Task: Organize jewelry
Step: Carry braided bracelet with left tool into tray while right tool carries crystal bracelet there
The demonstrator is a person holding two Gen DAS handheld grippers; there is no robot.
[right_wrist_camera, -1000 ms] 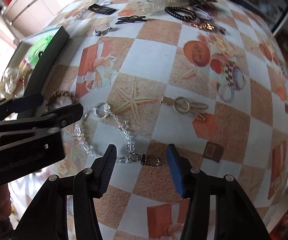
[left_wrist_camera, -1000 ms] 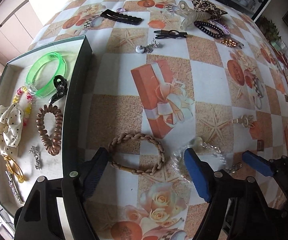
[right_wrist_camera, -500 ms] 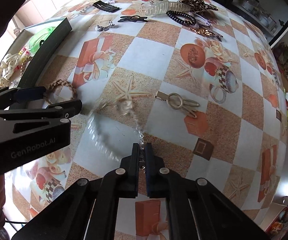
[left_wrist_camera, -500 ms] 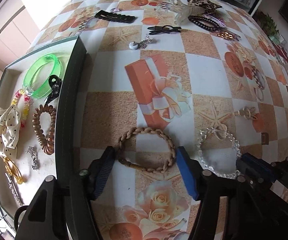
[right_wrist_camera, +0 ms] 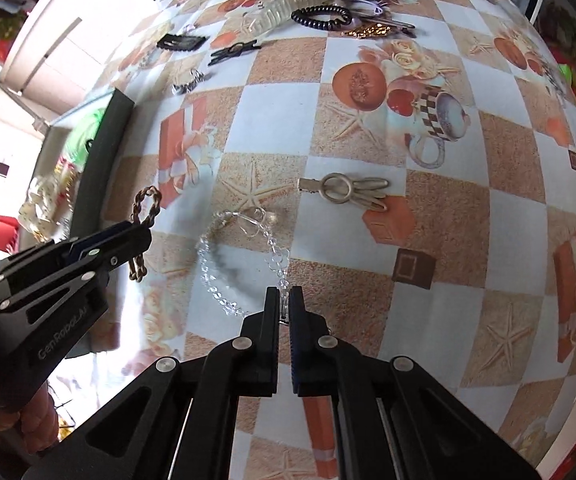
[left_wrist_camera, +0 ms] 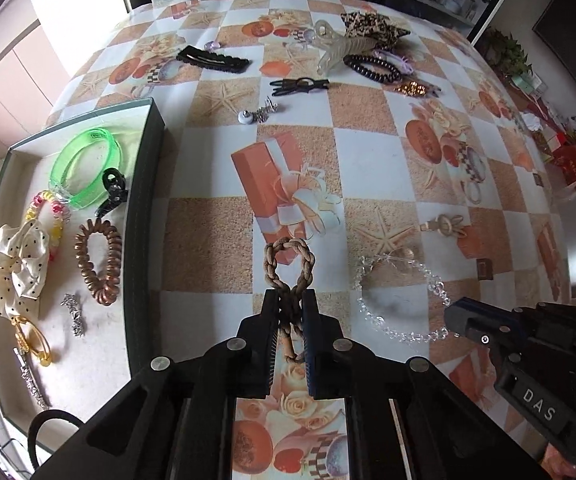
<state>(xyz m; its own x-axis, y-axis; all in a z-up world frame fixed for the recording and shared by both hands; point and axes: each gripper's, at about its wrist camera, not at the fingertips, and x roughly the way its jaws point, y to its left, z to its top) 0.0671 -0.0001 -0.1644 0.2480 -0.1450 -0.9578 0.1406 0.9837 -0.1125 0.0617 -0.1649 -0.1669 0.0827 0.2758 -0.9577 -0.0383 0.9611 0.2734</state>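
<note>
My left gripper is shut on a brown braided bracelet, which is squeezed into a narrow loop and lifted off the patterned tablecloth; it also shows in the right wrist view. My right gripper is shut on the clasp end of a clear crystal bead bracelet, which hangs above the cloth; it also shows in the left wrist view. A dark tray at the left holds a green bangle, a copper spiral hair tie, a dotted scrunchie and small clips.
Loose on the cloth: a pale metal rabbit clip, a black barrette, a black clip, a silver charm, a clear claw clip, a black spiral tie, a leopard scrunchie.
My left gripper closed on the braided bracelet and lifted it. My right gripper closed on the crystal bracelet's clasp and raised it off the cloth.
</note>
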